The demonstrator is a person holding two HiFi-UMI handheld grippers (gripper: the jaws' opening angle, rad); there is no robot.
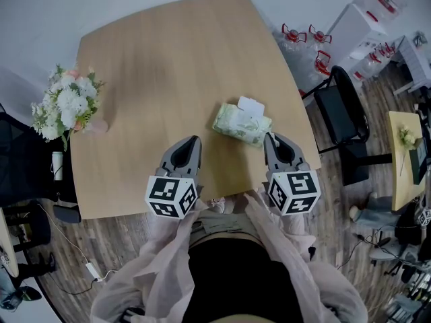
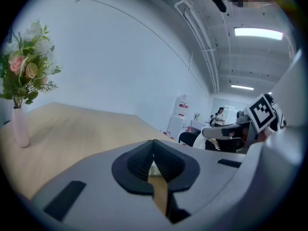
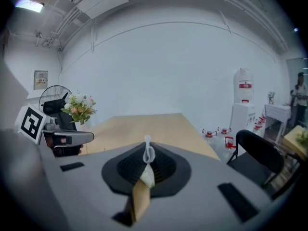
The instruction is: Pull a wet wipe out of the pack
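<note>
Pack (image 1: pixel 240 125) lies flat on the table (image 1: pixel 155 59), right of centre in the head view. Its long axis runs from upper left to lower right, and its white flap (image 1: pixel 250 105) is lifted toward the top of the frame. The right claw (image 1: pixel 270 137) touches the pack's lower-right end, jaws pressed together on a thin white strip (image 3: pixel 148 152); wipe or wrapper edge, I cannot tell. The left claw (image 1: pixel 196 140) sits apart to the pack's left, jaws together and empty. Table is pale wood, with flowers (image 1: pixel 67 106) at its left edge. Plank floor (image 1: pixel 337 200), black chair (image 1: pixel 343 110) at right, white wall (image 3: pixel 168 66).
</note>
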